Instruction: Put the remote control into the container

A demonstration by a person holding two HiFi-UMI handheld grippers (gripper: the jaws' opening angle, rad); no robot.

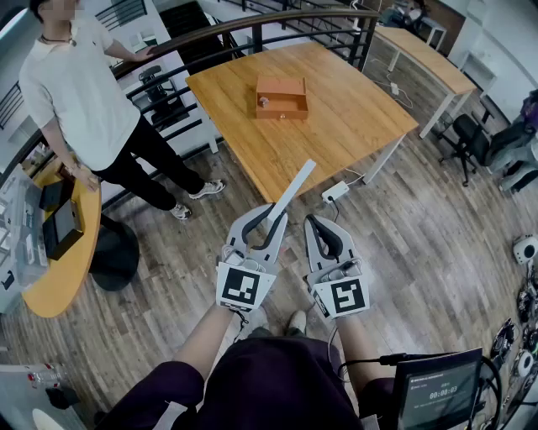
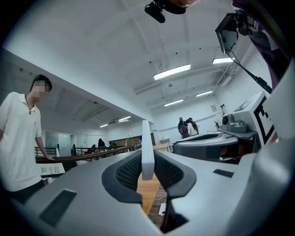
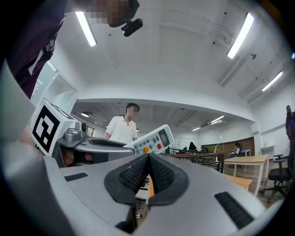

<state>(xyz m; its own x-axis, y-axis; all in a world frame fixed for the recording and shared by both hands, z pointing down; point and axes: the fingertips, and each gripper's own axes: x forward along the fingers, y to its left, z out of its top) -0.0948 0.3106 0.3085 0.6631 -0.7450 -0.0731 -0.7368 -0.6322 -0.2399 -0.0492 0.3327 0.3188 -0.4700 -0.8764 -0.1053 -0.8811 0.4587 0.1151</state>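
A white remote control (image 1: 291, 191) sticks out forward from my left gripper (image 1: 267, 222), whose jaws are shut on its near end. In the left gripper view the remote control (image 2: 147, 150) stands edge-on between the ribbed pads (image 2: 127, 171), pointing up and away. Its button face (image 3: 153, 140) shows in the right gripper view, above the left gripper's body (image 3: 92, 146). My right gripper (image 1: 319, 225) hangs just right of the left one, shut with nothing in it (image 3: 148, 173). The container, an open orange box (image 1: 282, 97), sits on the wooden table (image 1: 353, 101) well ahead of both grippers.
A person in a white shirt (image 1: 80, 92) stands at the left by a dark railing (image 1: 252, 25). A round wooden side table (image 1: 63, 269) holds dark items. A white power strip (image 1: 334, 192) lies on the floor by the table. A second table (image 1: 424, 55) and a chair (image 1: 466, 134) stand at the right.
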